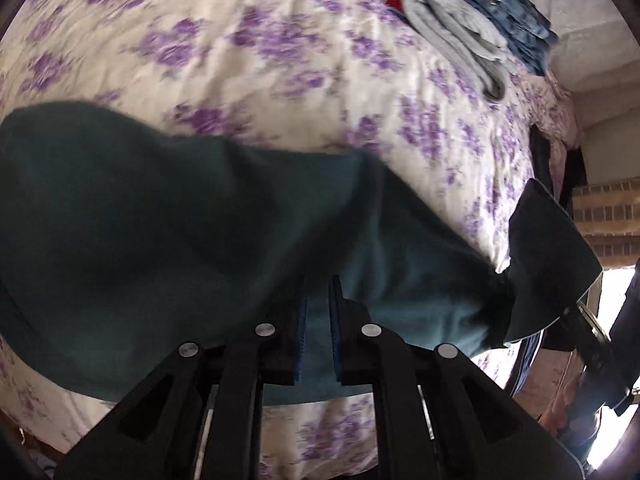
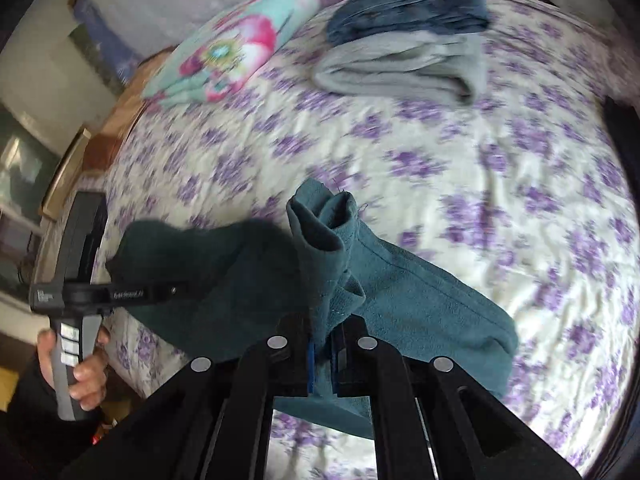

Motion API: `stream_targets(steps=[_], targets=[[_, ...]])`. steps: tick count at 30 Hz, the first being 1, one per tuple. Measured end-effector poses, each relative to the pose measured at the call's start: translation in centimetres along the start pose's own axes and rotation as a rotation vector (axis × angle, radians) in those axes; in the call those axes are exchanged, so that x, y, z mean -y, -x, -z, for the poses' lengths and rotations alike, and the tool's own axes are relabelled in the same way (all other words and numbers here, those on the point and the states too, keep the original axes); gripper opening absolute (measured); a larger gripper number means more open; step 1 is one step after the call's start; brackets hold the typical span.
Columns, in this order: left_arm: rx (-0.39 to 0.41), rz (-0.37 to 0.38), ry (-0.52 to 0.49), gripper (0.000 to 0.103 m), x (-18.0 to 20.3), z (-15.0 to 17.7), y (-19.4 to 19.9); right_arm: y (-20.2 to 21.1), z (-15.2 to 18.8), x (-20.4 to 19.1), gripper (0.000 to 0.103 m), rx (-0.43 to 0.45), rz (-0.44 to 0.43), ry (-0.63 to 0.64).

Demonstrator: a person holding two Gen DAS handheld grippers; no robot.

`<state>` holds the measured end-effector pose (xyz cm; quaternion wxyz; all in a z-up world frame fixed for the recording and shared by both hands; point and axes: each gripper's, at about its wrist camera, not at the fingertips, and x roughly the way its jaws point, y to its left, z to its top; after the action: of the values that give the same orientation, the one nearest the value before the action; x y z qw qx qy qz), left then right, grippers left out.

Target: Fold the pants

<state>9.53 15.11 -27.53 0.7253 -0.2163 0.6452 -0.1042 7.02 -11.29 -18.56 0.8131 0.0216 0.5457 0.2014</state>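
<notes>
The dark teal pants (image 1: pixel 180 220) hang lifted above a bed with a purple-flowered sheet (image 1: pixel 260 40). My left gripper (image 1: pixel 318 300) is shut on the teal cloth, which fills the narrow gap between its blue pads. In the right wrist view my right gripper (image 2: pixel 324 344) is shut on a bunched edge of the same pants (image 2: pixel 420 292), with the cuff or hem (image 2: pixel 324 216) sticking up above the fingers. The left gripper's body (image 2: pixel 80 280) and the hand holding it show at left, also in the cloth.
Folded grey pants (image 2: pixel 400 68) and folded blue jeans (image 2: pixel 408 4) lie at the far side of the bed (image 2: pixel 520 160). A floral pillow (image 2: pixel 232 48) lies at far left. A wooden bed frame (image 2: pixel 116 120) edges the bed.
</notes>
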Motion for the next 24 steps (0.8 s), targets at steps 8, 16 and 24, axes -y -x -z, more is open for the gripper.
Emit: stream_targets(steps=[8,16,24], targets=[[-0.001,0.058,0.031,0.008,-2.9,0.7,-2.1,-7.8,3.6,-5.7,0.019,-0.144,0.032,0.185],[-0.016,0.091,0.023,0.008,-3.3,0.6,-2.0,-2.3,1.9,-6.4,0.057,-0.189,-0.141,0.175],[-0.014,0.104,0.027,0.008,-3.9,1.0,-1.7,-3.4,2.7,-3.3,0.007,-0.195,-0.149,0.068]])
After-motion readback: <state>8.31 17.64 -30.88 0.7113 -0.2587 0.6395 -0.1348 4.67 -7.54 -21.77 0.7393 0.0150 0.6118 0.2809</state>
